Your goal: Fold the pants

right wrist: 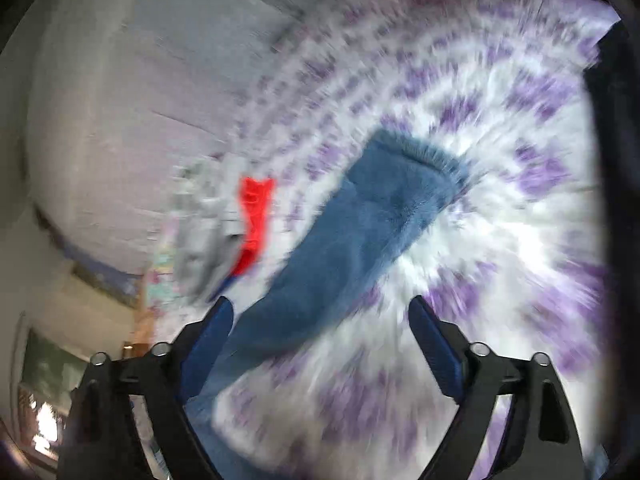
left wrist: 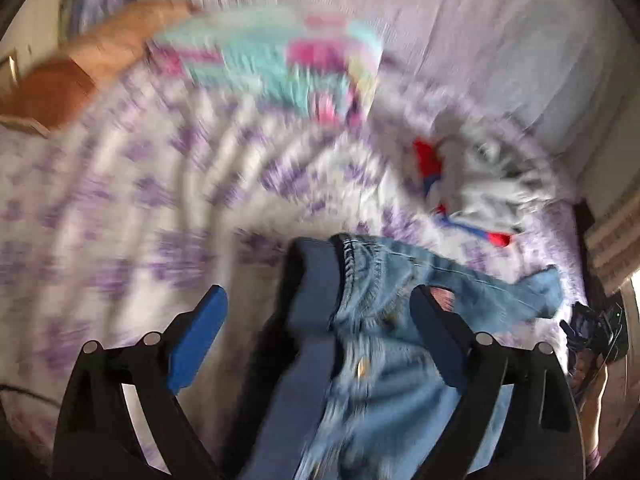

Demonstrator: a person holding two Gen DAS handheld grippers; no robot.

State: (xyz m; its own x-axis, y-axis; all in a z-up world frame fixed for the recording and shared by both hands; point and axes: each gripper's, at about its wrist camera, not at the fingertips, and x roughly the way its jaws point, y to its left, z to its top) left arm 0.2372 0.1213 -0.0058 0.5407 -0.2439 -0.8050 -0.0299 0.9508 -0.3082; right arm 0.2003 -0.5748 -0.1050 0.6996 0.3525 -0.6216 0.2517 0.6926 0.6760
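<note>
Denim, faded blue jeans [left wrist: 372, 320], bunched between the left gripper [left wrist: 320, 316] fingers; both grippers' jaws spread, grasping nothing. One leg passes the right gripper [right wrist: 320, 320] inner left finger. Step judged: pickup; next, close on the waistband.

The pants [left wrist: 372, 320] were faded light-blue denim with a darker navy inner band at the waist, and their leg [right wrist: 360, 232] read as a deeper, duller blue in the right wrist view. Under them the bedspread [left wrist: 120, 208] was white with a repeating purple blotch pattern, beside a plain pale-lilac sheet [left wrist: 460, 40]. Both grippers [left wrist: 320, 312] [right wrist: 320, 320] were black with bright blue finger pads [left wrist: 196, 340], while nearby lay a grey garment with red and blue patches [left wrist: 480, 184] and a turquoise, pink and yellow cloth [left wrist: 280, 64].
</note>
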